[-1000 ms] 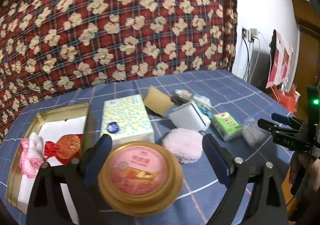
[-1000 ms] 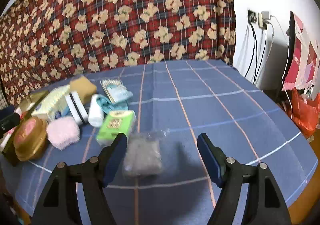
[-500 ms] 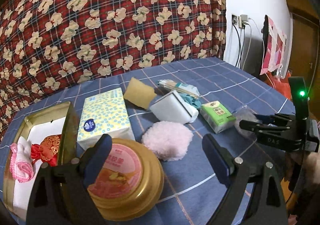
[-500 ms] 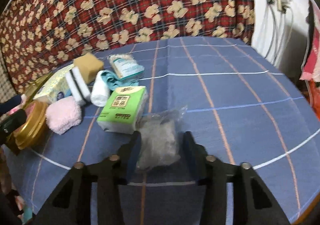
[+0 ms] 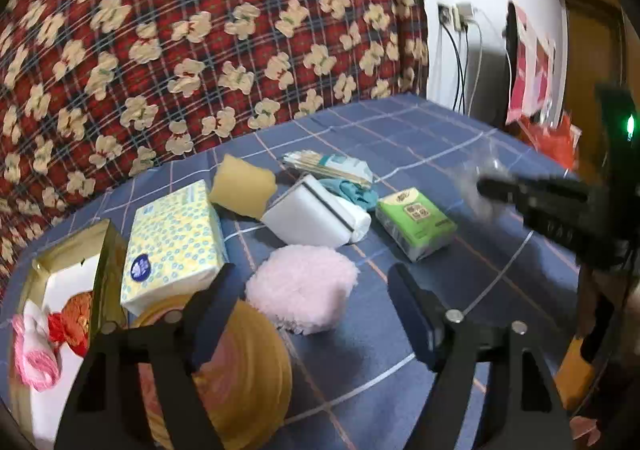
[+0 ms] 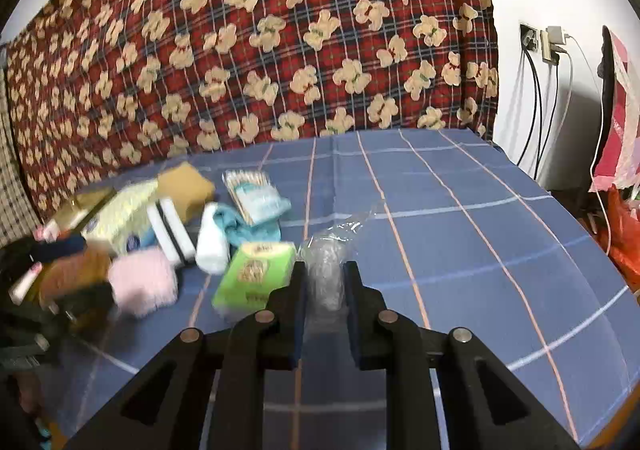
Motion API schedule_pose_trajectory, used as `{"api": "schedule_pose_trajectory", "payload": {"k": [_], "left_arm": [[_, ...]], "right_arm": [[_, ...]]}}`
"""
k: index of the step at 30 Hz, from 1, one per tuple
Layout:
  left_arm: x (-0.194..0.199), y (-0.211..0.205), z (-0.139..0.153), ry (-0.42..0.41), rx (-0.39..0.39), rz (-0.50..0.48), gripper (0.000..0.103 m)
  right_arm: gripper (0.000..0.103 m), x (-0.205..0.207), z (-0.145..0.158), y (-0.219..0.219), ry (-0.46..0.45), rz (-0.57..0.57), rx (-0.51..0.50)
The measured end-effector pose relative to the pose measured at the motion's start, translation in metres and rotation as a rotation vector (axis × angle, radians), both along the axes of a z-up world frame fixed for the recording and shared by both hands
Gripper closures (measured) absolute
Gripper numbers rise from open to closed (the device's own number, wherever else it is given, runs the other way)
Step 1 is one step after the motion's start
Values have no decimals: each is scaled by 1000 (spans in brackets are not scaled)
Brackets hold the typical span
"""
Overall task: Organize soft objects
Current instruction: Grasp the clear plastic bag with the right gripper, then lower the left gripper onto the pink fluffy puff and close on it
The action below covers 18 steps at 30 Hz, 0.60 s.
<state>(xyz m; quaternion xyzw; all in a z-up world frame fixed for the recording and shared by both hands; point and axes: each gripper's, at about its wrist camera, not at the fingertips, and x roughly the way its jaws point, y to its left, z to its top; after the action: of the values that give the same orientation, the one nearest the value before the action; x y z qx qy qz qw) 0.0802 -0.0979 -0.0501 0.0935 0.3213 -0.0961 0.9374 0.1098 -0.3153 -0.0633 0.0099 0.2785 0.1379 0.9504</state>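
My right gripper [image 6: 324, 290] is clamped on a crinkly clear plastic bag w/ grey stuff inside [image 6: 326, 270], at the near edge of the blue checked tablecloth [image 6: 460, 234]; can't tell if it's off the cloth yet. My left gripper [image 5: 312, 310] is closing, pads not pressing anything, the fluffy pink round puff [image 5: 302, 292] lying just beyond the gap and the round gold tin lid w/ pink label [image 5: 240, 382] under my left finger. So, as I judge it, early days: only a pink-and-white cloth bundle [image 5: 34, 346] and a red-gold pouch [image 5: 74, 320] sit in the gold rectangular tin [image 5: 108, 262]. Left to sort, further back: blue-dotted tissue pack [image 5: 172, 238], green tissue packet [image 5: 416, 222], white sponge block [image 5: 316, 218], yellow sponge [image 5: 244, 186], teal cloth [image 5: 356, 192], swab packet [image 5: 332, 166]. Bag's contents too blurry to ID; tin's near end is cut off.
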Motion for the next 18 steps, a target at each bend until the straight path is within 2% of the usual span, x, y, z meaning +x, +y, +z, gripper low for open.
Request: {"api": "schedule_pose_trajectory", "payload": {"k": [2, 4, 6, 11, 14, 18], "left_arm": [[7, -9, -4, 28, 42, -12, 38], [13, -14, -7, 46, 65, -10, 39], [21, -20, -12, 75, 103, -4, 39], [32, -25, -20, 113, 120, 9, 40], [39, -31, -28, 150, 148, -10, 46], [50, -35, -41, 202, 178, -11, 46]], "right_arm": [[84, 7, 3, 4, -14, 0, 7], [84, 14, 4, 10, -4, 9, 15], [84, 15, 9, 16, -36, 2, 8], [84, 24, 14, 26, -54, -3, -3], [84, 29, 13, 30, -54, 1, -2], [84, 30, 9, 35, -56, 11, 1]]}}
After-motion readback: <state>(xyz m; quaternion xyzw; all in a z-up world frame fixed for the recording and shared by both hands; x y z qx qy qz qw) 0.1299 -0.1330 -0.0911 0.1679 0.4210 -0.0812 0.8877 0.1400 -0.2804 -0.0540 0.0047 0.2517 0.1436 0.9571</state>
